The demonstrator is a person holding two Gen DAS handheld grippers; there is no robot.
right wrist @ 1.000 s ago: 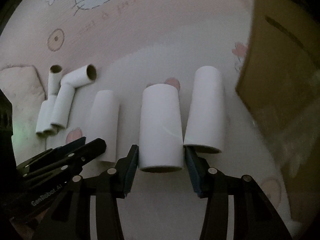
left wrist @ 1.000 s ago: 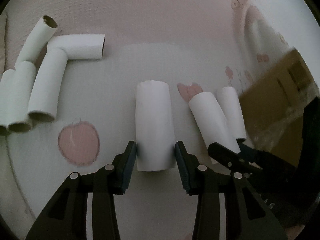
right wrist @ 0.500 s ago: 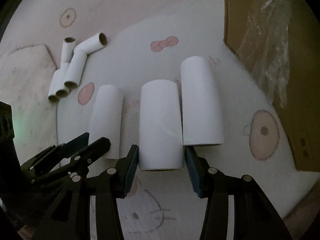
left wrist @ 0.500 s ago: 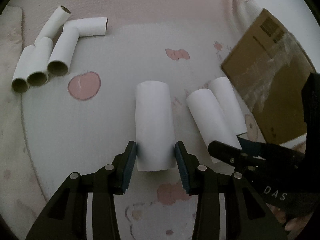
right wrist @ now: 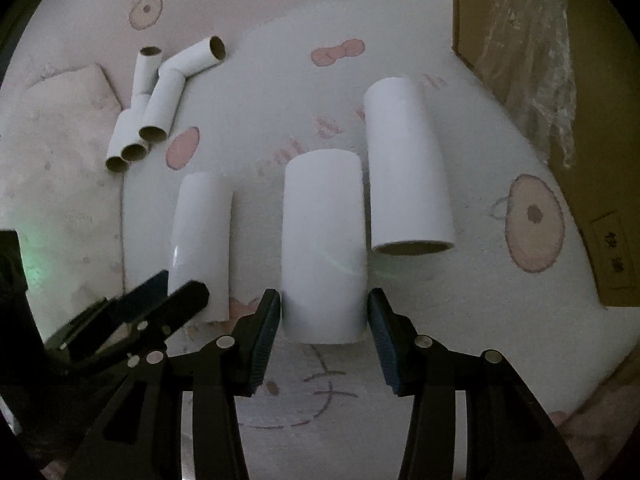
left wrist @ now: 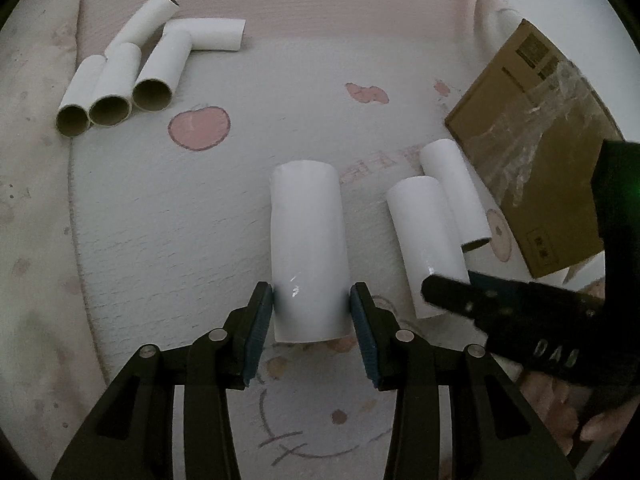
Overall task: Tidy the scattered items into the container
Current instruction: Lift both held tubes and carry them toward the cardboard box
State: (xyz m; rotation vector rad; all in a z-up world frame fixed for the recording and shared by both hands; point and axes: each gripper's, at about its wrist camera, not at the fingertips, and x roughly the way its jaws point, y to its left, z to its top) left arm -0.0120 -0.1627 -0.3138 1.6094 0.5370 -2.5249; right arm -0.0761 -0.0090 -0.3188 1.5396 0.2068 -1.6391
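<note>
At the upper left of the left wrist view lies a pile of tubes, some with open ends facing the camera. In the middle, the left hand-held gripper is closed on a white tube, with a pad pressing each side near its bottom end. This tube points straight up the frame, the same way as the fingers.

In the right wrist view, the right hand-held gripper has a second white tube between its pads, also pointing up the frame. The left pad touches it, but I cannot tell if the right pad does. A third tube lies just beside it.

The brown box sits at the right edge on the pink play mat.

To do this well, squeeze gently so the tubes do not squash, keep them level, and let go over the box.
</note>
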